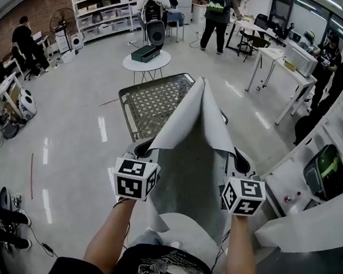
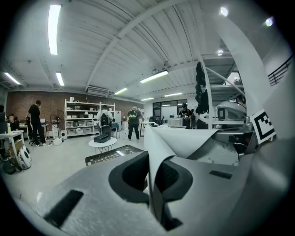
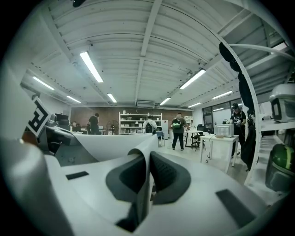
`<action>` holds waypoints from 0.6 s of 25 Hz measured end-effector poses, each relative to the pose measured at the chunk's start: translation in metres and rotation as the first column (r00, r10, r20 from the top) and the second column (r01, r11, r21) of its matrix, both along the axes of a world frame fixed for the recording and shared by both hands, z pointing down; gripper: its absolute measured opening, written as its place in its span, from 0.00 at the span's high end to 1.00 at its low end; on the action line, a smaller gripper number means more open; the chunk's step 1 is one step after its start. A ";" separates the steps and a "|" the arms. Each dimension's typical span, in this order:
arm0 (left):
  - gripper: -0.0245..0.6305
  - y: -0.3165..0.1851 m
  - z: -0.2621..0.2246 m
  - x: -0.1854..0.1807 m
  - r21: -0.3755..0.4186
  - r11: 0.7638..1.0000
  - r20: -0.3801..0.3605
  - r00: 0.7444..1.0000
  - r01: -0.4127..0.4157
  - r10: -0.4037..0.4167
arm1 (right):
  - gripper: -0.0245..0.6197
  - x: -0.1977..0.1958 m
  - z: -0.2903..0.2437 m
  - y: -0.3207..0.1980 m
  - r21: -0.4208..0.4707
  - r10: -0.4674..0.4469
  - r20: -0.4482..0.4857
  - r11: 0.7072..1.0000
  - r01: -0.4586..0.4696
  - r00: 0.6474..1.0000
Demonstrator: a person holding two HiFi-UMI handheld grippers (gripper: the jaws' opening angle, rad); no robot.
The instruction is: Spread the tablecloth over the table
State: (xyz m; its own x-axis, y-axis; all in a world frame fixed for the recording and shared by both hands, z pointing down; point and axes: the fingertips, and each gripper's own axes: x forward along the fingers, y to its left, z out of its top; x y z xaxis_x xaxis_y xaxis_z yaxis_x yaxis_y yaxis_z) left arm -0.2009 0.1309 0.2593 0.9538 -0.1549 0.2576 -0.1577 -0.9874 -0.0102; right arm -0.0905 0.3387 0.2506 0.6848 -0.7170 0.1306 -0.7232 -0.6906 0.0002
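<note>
I had my left gripper point(image 1: 146, 148) clenched on one edge of the tablecloth point(image 1: 198, 129) and my right gripper point(image 1: 239, 164) clenched on the other, low in the head view with the marker cubes nearest me. In the left gripper view the jaws point(image 2: 152, 177) were pressed together, with a thin fold of grey cloth point(image 2: 184, 138) standing up between the pads. The right gripper view showed the same: jaws point(image 3: 148, 177) closed and the sheet point(image 3: 110, 143) curling away to the left.

I held the two grips apart, I judge, so that the cloth stayed stretched between them instead of bunching. Even so, the middle had folded up into a peak at the centre of the head view, its sides sloping down toward each gripper. The slack there suggests my hands were too close together for the cloth's full width.

The table point(image 1: 147, 106), with its perforated metal top, stood just above and left of centre. The cloth's peak overlapped its near right corner in the picture, but I could not tell whether the cloth touched it. Most of the top lay bare, so the spreading had not really begun. My next move would probably be to carry the far edge out over the top and widen my hands.

Beyond it, a round white table point(image 1: 132, 64) carried a green box point(image 1: 145, 52). It stood well apart from my work.
</note>
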 end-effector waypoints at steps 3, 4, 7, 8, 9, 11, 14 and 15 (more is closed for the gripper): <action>0.95 -0.006 -0.002 0.009 0.000 1.000 -0.004 1.000 0.016 -0.016 | 0.95 0.011 0.001 -0.009 -0.002 -0.018 0.000 1.000 0.018 1.000; 0.95 -0.009 -0.002 0.012 -0.003 1.000 -0.006 1.000 0.024 -0.024 | 0.95 0.015 0.001 -0.012 -0.005 -0.026 -0.001 1.000 0.026 1.000; 0.95 -0.020 -0.001 0.024 -0.006 0.999 -0.021 0.999 0.043 -0.043 | 0.95 0.029 -0.001 -0.025 -0.011 -0.046 -0.014 0.999 0.046 0.999; 0.95 -0.026 -0.001 0.029 -0.005 0.999 -0.027 0.998 0.049 -0.050 | 0.95 0.035 -0.001 -0.031 -0.013 -0.054 -0.020 0.998 0.054 0.998; 0.95 -0.032 0.000 0.035 -0.005 0.998 -0.031 0.998 0.056 -0.056 | 0.95 0.042 -0.002 -0.039 -0.016 -0.062 -0.027 0.998 0.062 0.998; 0.95 -0.045 0.002 0.045 -0.010 0.997 -0.037 0.997 0.071 -0.071 | 0.95 0.054 -0.001 -0.054 -0.027 -0.080 -0.037 0.996 0.079 0.996; 0.95 -0.065 0.006 0.064 -0.020 0.996 -0.046 0.995 0.091 -0.092 | 0.95 0.076 -0.001 -0.078 -0.044 -0.105 -0.050 0.994 0.103 0.993; 0.95 -0.073 0.008 0.071 -0.025 0.995 -0.049 0.994 0.099 -0.101 | 0.95 0.085 -0.001 -0.086 -0.049 -0.114 -0.054 0.993 0.111 0.992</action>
